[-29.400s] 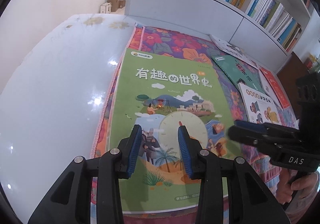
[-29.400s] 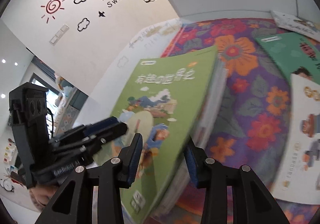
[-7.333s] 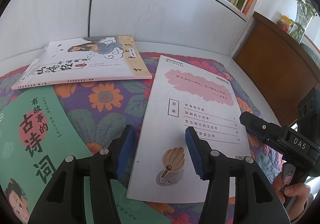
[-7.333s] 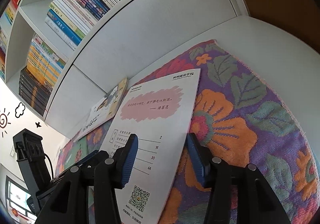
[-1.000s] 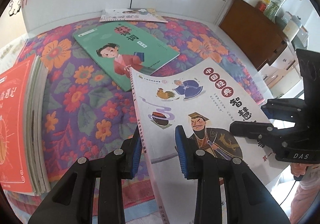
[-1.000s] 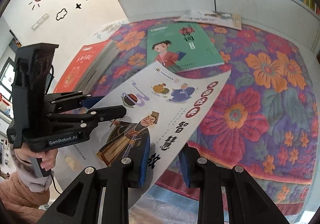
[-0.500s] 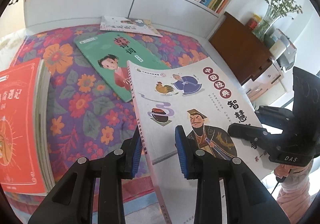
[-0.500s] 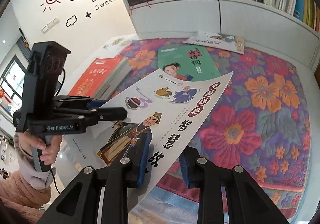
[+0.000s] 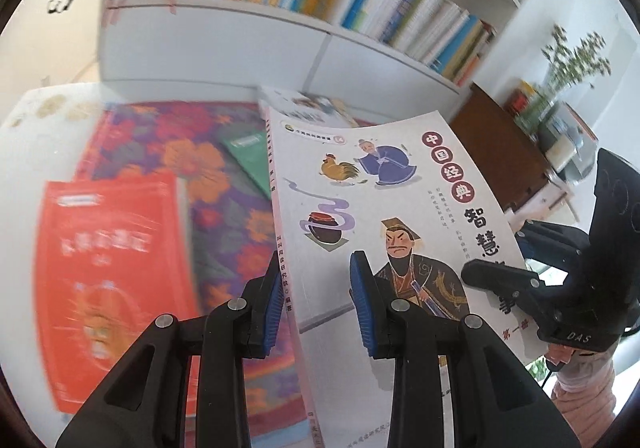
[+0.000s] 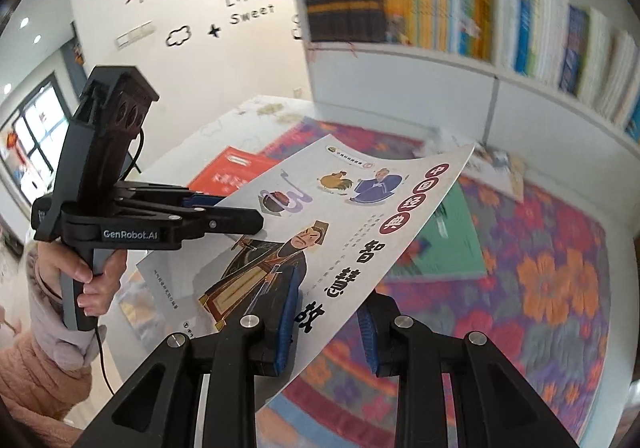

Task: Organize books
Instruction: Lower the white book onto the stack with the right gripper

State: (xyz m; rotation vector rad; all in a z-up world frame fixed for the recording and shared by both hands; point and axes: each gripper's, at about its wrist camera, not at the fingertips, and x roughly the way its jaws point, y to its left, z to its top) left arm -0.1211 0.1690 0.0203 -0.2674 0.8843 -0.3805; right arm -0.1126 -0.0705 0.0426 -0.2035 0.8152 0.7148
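Note:
A thin white picture book point(image 9: 380, 187) with a cartoon emperor on its cover hangs tilted in the air above the floral cloth point(image 10: 540, 288). My left gripper point(image 9: 316, 288) is shut on the book's spine edge. My right gripper point(image 10: 328, 312) is shut on the opposite long edge, one pad on the cover and one under it. In the right wrist view the white book point(image 10: 340, 215) bends slightly between the two grips, with the left gripper point(image 10: 224, 219) at its far side. From the left wrist view the right gripper point(image 9: 500, 280) shows at the book's right edge.
A stack topped by a red book point(image 9: 108, 268) lies on the cloth at the left. A green book point(image 10: 452, 244) and a pale book point(image 10: 492, 163) lie further back. Behind stands a white bookshelf point(image 9: 360, 19) full of books, with a brown cabinet point(image 9: 500, 151) at the right.
Both grippers have risen with the white book, lifting it clear of the cloth and carrying it left toward the red stack. The views have tilted up to show more of the shelf.

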